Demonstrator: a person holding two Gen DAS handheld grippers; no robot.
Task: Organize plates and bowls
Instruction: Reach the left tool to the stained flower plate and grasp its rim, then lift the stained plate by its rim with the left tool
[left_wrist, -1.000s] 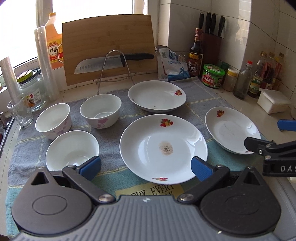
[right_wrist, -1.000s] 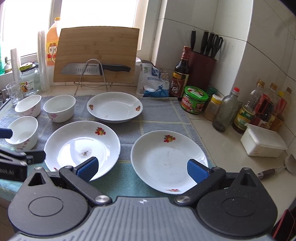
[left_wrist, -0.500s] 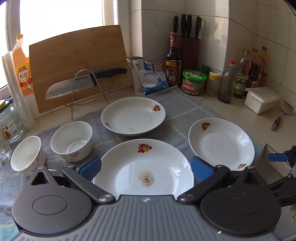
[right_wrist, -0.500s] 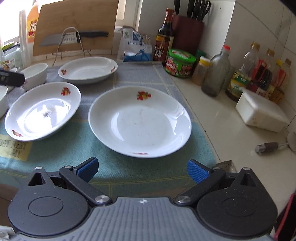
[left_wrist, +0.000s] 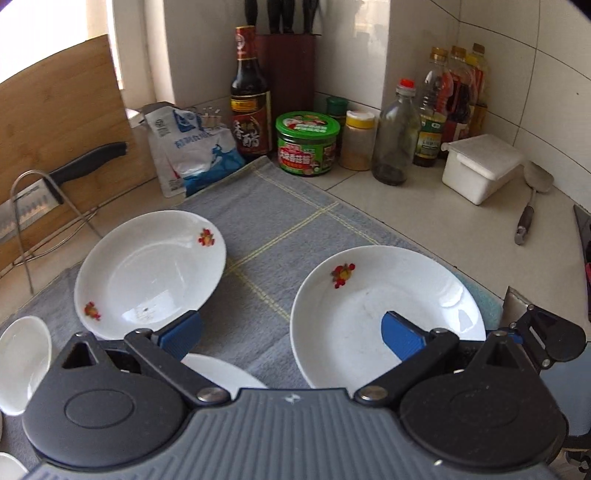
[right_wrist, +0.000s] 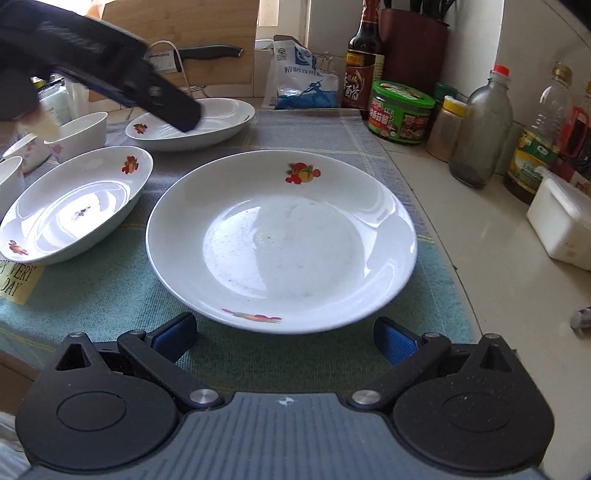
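The grey and green towel (right_wrist: 280, 122) covers most of the counter (right_wrist: 506, 280), and its near edge is hidden under both tool bodies. A wooden cutting board (left_wrist: 55, 122) leans at the back, cut off at the left of the left wrist view, with a knife (left_wrist: 74, 168) on a wire rack in front of it; the blade runs out of frame.

The nearest plate (right_wrist: 282, 236) lies flat on the towel directly ahead of the right gripper (right_wrist: 282, 339), whose blue pads are spread wide on either side of the plate's near rim and grasp nothing. In the left wrist view this same plate's near edge is covered by the left gripper (left_wrist: 291, 332), which is also spread open and empty; one pad overlaps the plate, but whether it touches cannot be told. A second plate (right_wrist: 74, 206) sits just beside it to the left, and a third plate (right_wrist: 218, 122) lies farther back, partly blocked by the blurred dark body of the left gripper crossing the right wrist view.

Small bowls (right_wrist: 81, 129) stand at the far left, cropped and partly hidden.

Along the tiled wall stand a dark vinegar bottle (left_wrist: 249, 99), a green-lidded jar (left_wrist: 307, 142), a white lidded box (left_wrist: 480, 166) and several bottles with labels too small to read.
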